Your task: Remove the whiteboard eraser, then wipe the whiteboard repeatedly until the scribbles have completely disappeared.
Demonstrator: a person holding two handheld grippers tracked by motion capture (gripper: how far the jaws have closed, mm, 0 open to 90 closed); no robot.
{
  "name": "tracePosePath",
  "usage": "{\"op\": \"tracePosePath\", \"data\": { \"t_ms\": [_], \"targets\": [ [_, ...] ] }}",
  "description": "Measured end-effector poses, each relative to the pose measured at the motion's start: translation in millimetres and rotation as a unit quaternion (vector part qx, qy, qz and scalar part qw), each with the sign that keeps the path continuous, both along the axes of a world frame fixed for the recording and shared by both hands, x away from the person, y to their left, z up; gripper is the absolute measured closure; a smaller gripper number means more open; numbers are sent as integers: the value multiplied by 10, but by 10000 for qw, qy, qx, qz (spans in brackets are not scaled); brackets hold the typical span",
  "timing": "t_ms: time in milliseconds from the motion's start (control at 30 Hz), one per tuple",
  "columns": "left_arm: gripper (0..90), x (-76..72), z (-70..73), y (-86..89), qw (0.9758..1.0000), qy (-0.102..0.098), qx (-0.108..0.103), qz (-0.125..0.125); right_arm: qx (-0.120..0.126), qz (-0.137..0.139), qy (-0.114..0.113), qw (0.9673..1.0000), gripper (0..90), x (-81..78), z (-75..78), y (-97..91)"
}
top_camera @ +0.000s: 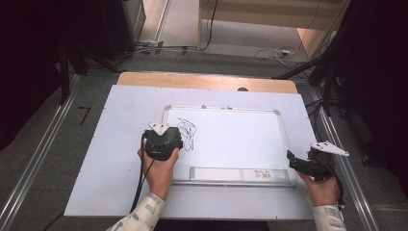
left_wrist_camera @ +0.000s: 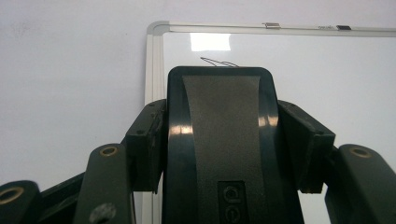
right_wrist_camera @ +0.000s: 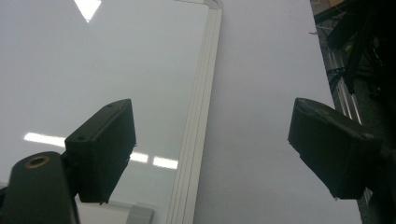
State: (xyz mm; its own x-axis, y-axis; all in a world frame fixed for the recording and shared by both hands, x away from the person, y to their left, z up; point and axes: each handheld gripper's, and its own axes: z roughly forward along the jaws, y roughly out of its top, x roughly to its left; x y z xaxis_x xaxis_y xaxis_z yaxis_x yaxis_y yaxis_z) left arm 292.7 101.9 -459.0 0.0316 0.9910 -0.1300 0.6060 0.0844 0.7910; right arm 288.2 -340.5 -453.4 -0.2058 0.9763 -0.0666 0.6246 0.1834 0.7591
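Looking down from the high view, the left gripper sits over black scribbles on the whiteboard; the right gripper hovers at its right edge. Left gripper view: jaws clamp a black eraser. Right gripper view: jaws spread, nothing between them.

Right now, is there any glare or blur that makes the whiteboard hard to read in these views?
High view: even light, scribble legible though small. Left gripper view: bright reflection on the whiteboard, eraser hides most scribble. Right gripper view: glare streaks on the board, jaws soft-focused.
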Motion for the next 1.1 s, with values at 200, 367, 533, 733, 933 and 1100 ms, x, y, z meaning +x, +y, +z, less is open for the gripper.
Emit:
{"op": "tracePosePath", "data": {
  "t_ms": [200,367,533,733,933,1100],
  "targets": [
    [406,4,3,11,10000,13,-10,4,-5,21,-4,10000,136,-3,3,6],
    [406,28,0,36,9999,45,-105,5,-3,14,-16,10000,136,-9,4,6],
    [406,80,-27,55,9998,116,-164,-3,3,-5,-13,10000,136,-8,3,-9],
    [406,151,-61,80,9996,202,-182,19,-20,-7,-12,10000,136,-6,1,1],
    [406,230,-63,92,9995,212,-218,39,-16,7,-5,10000,136,-3,-2,3],
    [406,291,-34,88,9996,211,-169,11,-20,1,10,10000,136,-3,-4,10]
  ]
}}
